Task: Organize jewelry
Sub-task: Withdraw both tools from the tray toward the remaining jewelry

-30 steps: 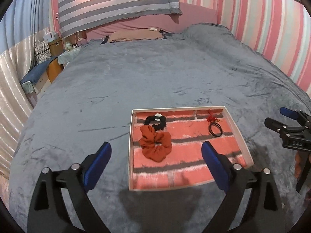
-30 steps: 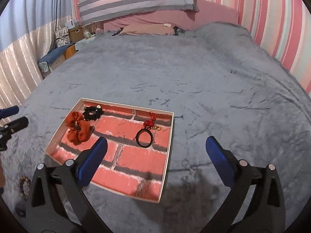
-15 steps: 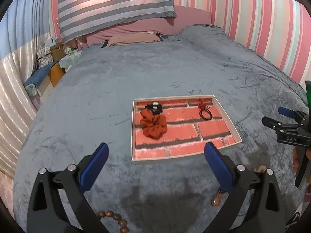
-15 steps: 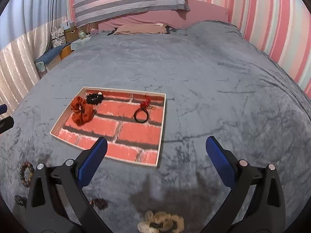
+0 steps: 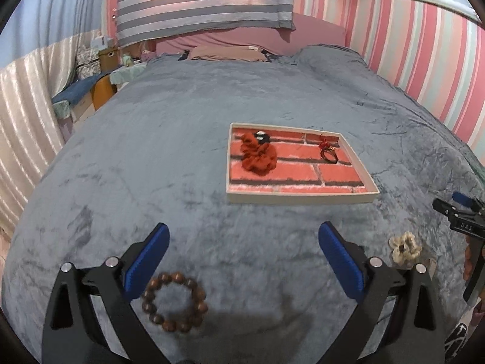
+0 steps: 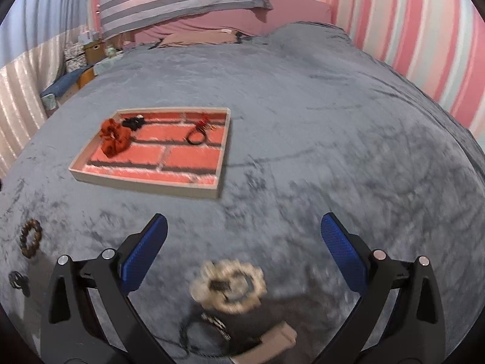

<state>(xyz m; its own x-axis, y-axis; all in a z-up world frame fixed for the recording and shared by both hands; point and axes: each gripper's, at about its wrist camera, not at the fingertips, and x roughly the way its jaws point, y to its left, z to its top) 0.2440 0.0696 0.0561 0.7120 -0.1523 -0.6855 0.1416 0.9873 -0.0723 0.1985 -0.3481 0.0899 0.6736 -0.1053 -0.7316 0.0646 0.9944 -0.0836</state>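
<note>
A brick-patterned tray point(image 5: 303, 196) point(image 6: 145, 183) lies on the grey bedspread. In it are a red scrunchie point(image 5: 259, 159) point(image 6: 114, 139), a small black hair tie point(image 6: 133, 121) and a black ring tie with a red charm point(image 5: 329, 154) point(image 6: 197, 135). My left gripper point(image 5: 242, 261) is open and empty, just above a brown bead bracelet point(image 5: 174, 301) point(image 6: 30, 238). My right gripper point(image 6: 242, 251) is open and empty, above a cream flower hair clip point(image 6: 229, 285) point(image 5: 404, 247). It also shows at the right edge of the left wrist view point(image 5: 454, 212).
A dark small item point(image 6: 16, 280) lies near the bracelet. A dark cord and a beige tag point(image 6: 272, 341) lie below the flower clip. A striped pillow point(image 5: 206, 0) and pink headboard stand at the far end. Bedside clutter point(image 5: 103, 57) is at the far left.
Both grippers have pulled back from the tray toward the near edge of the bed. The bracelet and flower clip now lie between their fingers. Both stay open.
</note>
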